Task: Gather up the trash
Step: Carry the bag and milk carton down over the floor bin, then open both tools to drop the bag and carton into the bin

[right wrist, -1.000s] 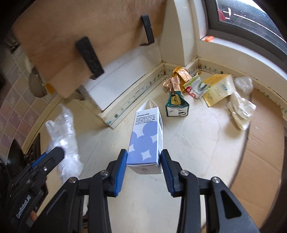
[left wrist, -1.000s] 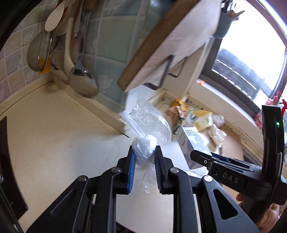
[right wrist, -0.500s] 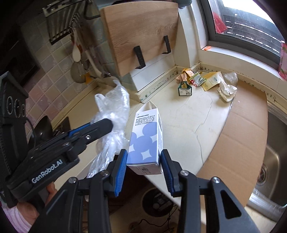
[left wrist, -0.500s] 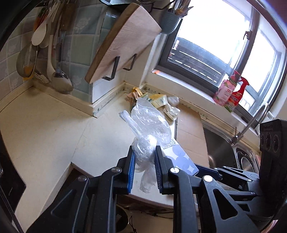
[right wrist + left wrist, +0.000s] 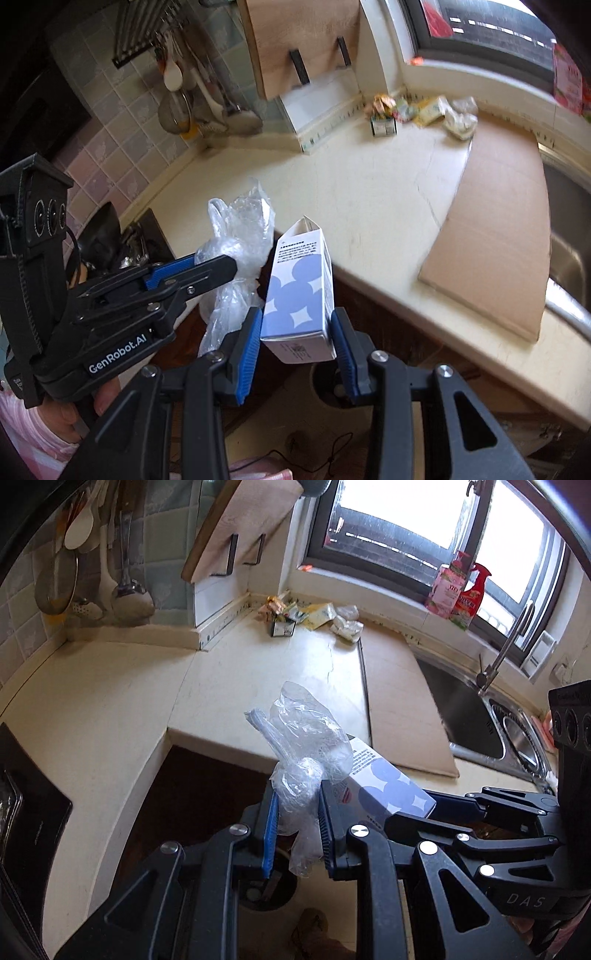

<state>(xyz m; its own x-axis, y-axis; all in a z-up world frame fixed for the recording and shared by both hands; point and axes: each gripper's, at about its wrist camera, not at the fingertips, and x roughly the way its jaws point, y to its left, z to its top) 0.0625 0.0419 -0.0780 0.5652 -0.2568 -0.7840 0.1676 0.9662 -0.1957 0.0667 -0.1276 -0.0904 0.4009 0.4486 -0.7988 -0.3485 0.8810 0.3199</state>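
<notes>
A crumpled clear plastic bag [image 5: 301, 771] was found pinched between the pads of the left gripper [image 5: 295, 827]. A blue-and-white carton [image 5: 301, 295] was clamped in the right gripper [image 5: 295, 345]. Both were held beyond the countertop [image 5: 258, 672] edge, above the floor.

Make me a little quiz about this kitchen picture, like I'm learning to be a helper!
1. True or false: the left gripper is shut on a clear plastic bag.
2. What does the right gripper hold? A) a spoon B) a blue and white carton C) a sponge
3. Fill the gap: more trash lies in the counter's far corner, below the ____.

Key: 1 true; 2 B; 3 window.
</notes>
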